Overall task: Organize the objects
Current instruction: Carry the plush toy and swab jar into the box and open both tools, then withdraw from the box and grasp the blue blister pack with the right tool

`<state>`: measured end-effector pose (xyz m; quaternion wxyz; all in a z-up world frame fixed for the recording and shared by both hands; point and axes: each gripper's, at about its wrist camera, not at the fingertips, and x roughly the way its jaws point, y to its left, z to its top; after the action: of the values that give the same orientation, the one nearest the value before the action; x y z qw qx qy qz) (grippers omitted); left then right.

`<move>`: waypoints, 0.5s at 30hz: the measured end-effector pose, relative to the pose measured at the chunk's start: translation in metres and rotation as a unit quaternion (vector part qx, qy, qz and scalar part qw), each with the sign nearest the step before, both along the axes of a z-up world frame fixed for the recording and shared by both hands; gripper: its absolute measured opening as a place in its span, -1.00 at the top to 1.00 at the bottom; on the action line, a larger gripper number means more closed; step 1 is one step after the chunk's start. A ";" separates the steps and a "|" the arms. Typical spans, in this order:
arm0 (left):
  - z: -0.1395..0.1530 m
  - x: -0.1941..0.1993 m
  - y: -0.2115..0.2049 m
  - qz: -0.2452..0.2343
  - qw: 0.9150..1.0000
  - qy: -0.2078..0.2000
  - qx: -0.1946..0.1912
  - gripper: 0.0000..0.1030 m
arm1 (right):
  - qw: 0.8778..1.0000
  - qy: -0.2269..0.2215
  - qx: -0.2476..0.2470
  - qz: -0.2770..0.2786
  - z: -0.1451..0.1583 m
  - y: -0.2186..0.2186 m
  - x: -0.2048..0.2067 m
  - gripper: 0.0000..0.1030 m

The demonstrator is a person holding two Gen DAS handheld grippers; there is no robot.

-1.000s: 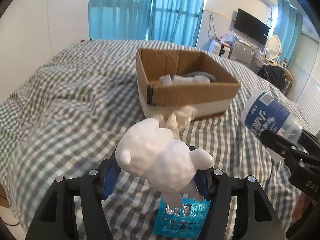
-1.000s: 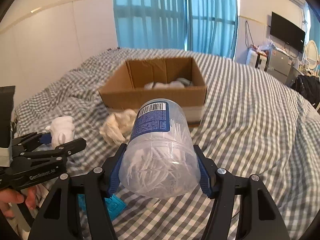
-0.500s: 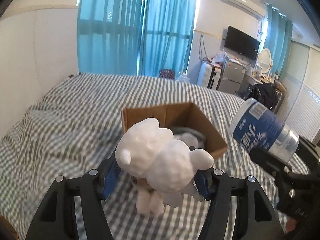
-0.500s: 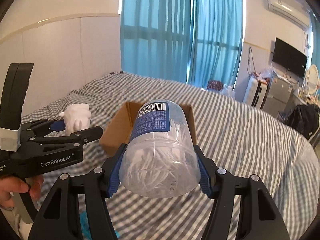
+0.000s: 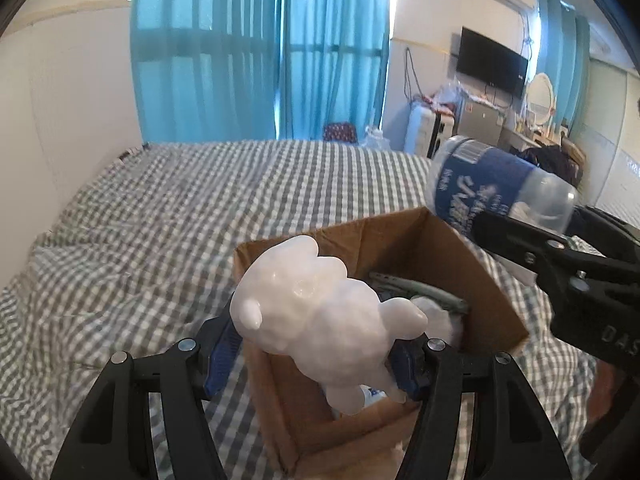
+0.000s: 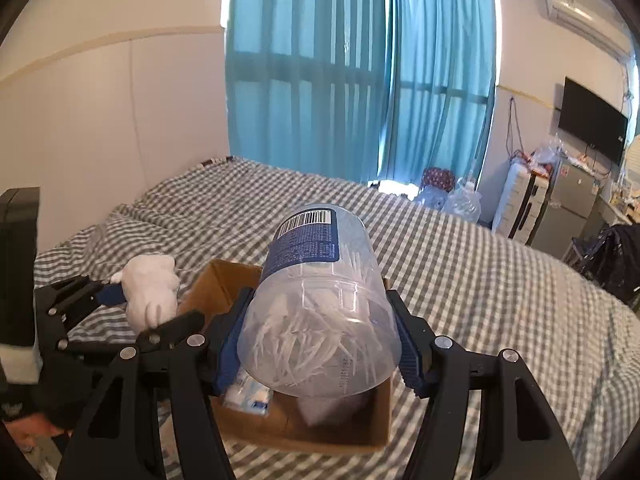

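Note:
My left gripper is shut on a white toy figure and holds it above the open cardboard box. The figure also shows in the right wrist view. My right gripper is shut on a clear plastic jar with a blue label, full of white sticks, over the same box. The jar shows at the right of the left wrist view. The box holds several white and grey items, partly hidden by the held objects.
The box sits on a bed with a grey checked cover. Blue curtains hang behind. A TV, a fridge and bags stand at the far right. A white wall runs along the left.
Both grippers have risen and moved forward over the box with their objects still held. The box has gone from ahead of me to directly below.

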<state>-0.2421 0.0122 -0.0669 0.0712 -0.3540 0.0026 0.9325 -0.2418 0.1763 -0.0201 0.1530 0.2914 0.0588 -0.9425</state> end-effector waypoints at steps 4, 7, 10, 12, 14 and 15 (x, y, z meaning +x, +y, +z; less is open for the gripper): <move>-0.017 -0.011 0.006 -0.012 1.000 -0.009 0.008 -0.28 | 1.000 -0.019 0.000 -0.002 -0.027 -0.002 -0.030 -0.22; -0.028 -0.016 0.012 -0.022 1.000 -0.013 0.001 -0.28 | 0.999 -0.029 -0.012 -0.001 -0.042 0.000 -0.037 -0.23; -0.036 -0.016 0.013 -0.022 0.999 -0.025 0.005 -0.29 | 0.999 -0.033 -0.020 0.000 -0.051 0.003 -0.037 -0.23; -0.036 -0.013 0.014 -0.023 0.999 -0.033 0.010 -0.30 | 0.999 -0.028 -0.028 -0.005 -0.049 0.007 -0.036 -0.37; -0.032 -0.007 0.014 -0.022 0.999 -0.034 0.009 -0.35 | 0.999 -0.022 -0.040 -0.011 -0.040 0.011 -0.031 -0.60; -0.028 -0.003 0.015 -0.021 0.999 -0.031 0.006 -0.51 | 0.999 -0.019 -0.043 -0.014 -0.036 0.013 -0.026 -0.62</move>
<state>-0.2453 0.0268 -0.0952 0.0932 -0.3826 0.0021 0.9192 -0.2683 0.1896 -0.0558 0.1532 0.3030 0.0107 -0.9405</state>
